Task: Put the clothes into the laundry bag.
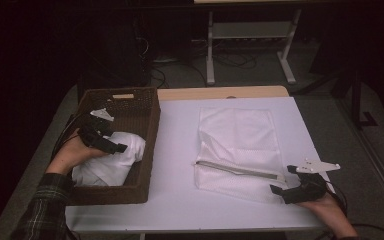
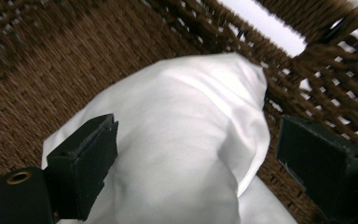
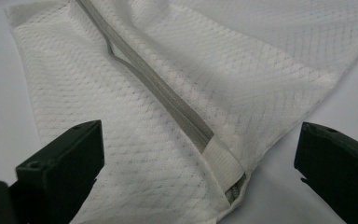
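Hovering with jaws spread wide, the left tongs [image 1: 111, 145] sit over a bunched white cloth [image 1: 111, 162] at the left of the frame, not gripping it. In the left gripper view the cloth [image 2: 182, 140] bulges up between the two black jaws, with woven brown wall behind it. That cloth lies inside the wicker basket [image 1: 150, 130], which stands on the left part of the white worktop [image 1: 175, 150].

Over at the lower right, the right tongs [image 1: 280, 187] are wide open too, poised at the near corner of a white mesh bag [image 1: 240, 135] and holding nothing. The bag [image 3: 168, 93] lies flat on the worktop, centre-right of the frame, well apart from the basket. Its grey zipper [image 3: 168, 100] runs diagonally, ending at the corner between the jaws.
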Available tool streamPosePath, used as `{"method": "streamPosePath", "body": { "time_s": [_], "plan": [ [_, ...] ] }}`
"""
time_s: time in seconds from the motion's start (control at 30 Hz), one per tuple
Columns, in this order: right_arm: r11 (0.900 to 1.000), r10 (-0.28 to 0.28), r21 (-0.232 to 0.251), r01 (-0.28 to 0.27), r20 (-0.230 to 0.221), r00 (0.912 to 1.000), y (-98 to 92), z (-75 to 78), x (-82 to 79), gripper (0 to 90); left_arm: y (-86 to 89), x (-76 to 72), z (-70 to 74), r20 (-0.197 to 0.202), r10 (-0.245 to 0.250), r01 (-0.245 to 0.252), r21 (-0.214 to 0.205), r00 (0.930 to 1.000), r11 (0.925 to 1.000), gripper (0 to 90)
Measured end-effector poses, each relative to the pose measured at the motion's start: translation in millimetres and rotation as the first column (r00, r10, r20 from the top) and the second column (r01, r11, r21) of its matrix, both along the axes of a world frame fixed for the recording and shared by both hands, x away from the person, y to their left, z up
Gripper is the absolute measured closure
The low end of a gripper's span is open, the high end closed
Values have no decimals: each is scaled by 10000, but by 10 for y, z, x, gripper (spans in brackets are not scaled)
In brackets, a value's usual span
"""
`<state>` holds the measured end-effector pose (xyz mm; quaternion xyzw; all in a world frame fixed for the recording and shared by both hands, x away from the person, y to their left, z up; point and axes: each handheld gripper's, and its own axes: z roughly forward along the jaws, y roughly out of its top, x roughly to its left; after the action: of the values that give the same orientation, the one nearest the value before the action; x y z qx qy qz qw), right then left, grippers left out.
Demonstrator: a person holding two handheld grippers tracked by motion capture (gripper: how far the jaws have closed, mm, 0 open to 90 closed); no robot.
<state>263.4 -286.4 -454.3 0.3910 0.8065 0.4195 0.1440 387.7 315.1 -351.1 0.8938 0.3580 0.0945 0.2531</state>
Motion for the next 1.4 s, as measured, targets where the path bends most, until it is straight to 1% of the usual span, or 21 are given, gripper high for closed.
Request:
{"method": "streamPosePath", "body": {
  "time_s": [0.03,0.07,0.1,0.13,0.23,0.37,0.4,0.43,0.47,0.5,0.53,0.63,0.7,0.8,0.87,1.03,1.13,1.17,1.2,1.27,1.4],
  "plan": [
    [10000,0,0,0,0,10000,0,0,0,9,0,0,0,0,0,0,0,10000,10000,121],
    [10000,9,-14,-9,9,10000,-3,-1,1,9,-5,17,-41,-135,-66,68,181,9999,9998,121],
    [10000,9,-14,-9,9,10000,-3,-1,1,9,-5,17,-41,-135,-66,68,181,9999,9998,121],
    [10000,3,-10,-3,0,10000,-3,0,0,9,-5,29,-76,-248,8,-1,281,9997,9996,120],
    [10000,11,-9,-11,-2,10000,-3,-1,1,9,5,39,-97,-334,28,-20,253,9994,9997,120],
    [10000,-2,5,2,-33,10000,-4,-1,-1,9,32,53,-132,-454,47,-29,390,9990,9992,121],
    [10000,11,-2,-11,-23,10000,-4,-1,0,9,48,56,-160,-513,79,-46,634,9987,9980,120],
    [10000,11,-2,-11,-23,10000,-4,-1,0,9,48,56,-160,-513,79,-46,634,9987,9980,120],
    [10000,5,2,-5,-37,10000,-6,-1,-2,9,78,64,-209,-684,218,-147,1020,9974,9947,120],
    [10000,5,2,-5,-37,10000,-6,-1,-2,9,78,64,-209,-684,218,-147,1020,9974,9947,118],
    [10000,0,9,0,-34,10000,-6,-2,-3,9,103,63,-265,-889,228,-133,1057,9958,9943,118],
    [10000,-10,13,11,-46,10000,-6,-2,-2,9,114,58,-289,-887,229,-143,961,9958,9953,117],
    [10000,2,1,-2,-44,10000,-6,-3,0,9,102,53,-301,-909,170,-75,1039,9957,9946,117],
    [10000,19,-6,-19,-45,10000,3,-5,2,9,64,58,-355,-1075,147,6,1410,9941,9900,116],
    [10000,14,3,-14,-56,10000,5,-4,1,9,58,60,-375,-1116,153,18,1514,9936,9885,115],
    [10000,21,-10,-21,-43,10000,-1,-6,5,9,69,83,-447,-1333,276,-81,1445,9907,9895,110],
    [10000,26,-7,-26,-50,10000,2,-5,4,9,50,101,-503,-1536,306,-62,1572,9877,9875,109],
    [10000,26,-7,-26,-50,10000,2,-5,4,9,50,101,-503,-1536,306,-62,1572,9877,9875,109],
    [10000,25,8,-25,-47,10000,5,-3,3,9,26,101,-530,-1593,266,11,1718,9869,9851,108],
    [10000,43,-9,-43,-38,10000,7,-1,0,9,14,102,-538,-1586,246,46,1817,9870,9833,109],
    [10000,52,-10,-53,-47,10000,9,0,-1,9,-3,94,-550,-1549,268,33,1909,9876,9816,111]
  ]
}}
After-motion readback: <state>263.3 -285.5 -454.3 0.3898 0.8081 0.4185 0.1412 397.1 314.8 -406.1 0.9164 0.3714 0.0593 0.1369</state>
